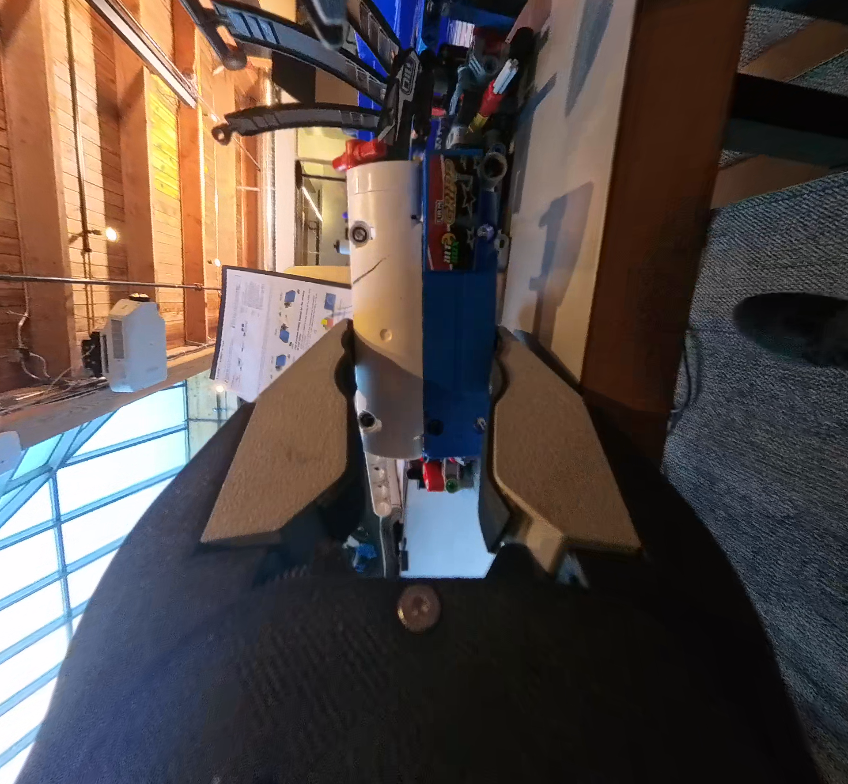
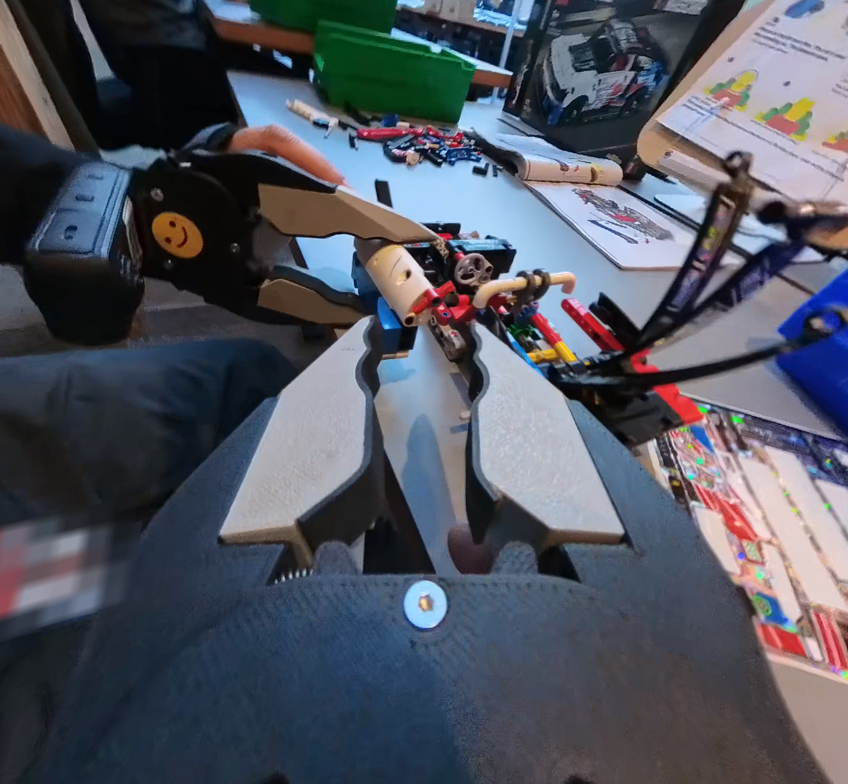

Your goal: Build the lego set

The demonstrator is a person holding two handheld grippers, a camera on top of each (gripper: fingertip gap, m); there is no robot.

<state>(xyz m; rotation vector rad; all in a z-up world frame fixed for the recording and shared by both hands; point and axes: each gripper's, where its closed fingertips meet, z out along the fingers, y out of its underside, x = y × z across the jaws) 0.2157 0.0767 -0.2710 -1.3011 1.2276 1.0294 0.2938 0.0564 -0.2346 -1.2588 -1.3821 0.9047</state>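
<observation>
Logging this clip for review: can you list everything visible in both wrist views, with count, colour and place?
Lego car model: one, blue, white, red and black, held above the table.
Loose lego pieces: many, mostly red, black and blue, mid table.
Bins: two, green, far end of the table.
Set box: one, black, right rear.
Instruction booklet: one, white, open before the box.
Printed sheet: one, white, propped at right.
Table: one, pale grey.
Left gripper: one, black with grey fingers, jaws clamped on the model.
Right gripper: one, same colours, jaws open near the model.
</observation>
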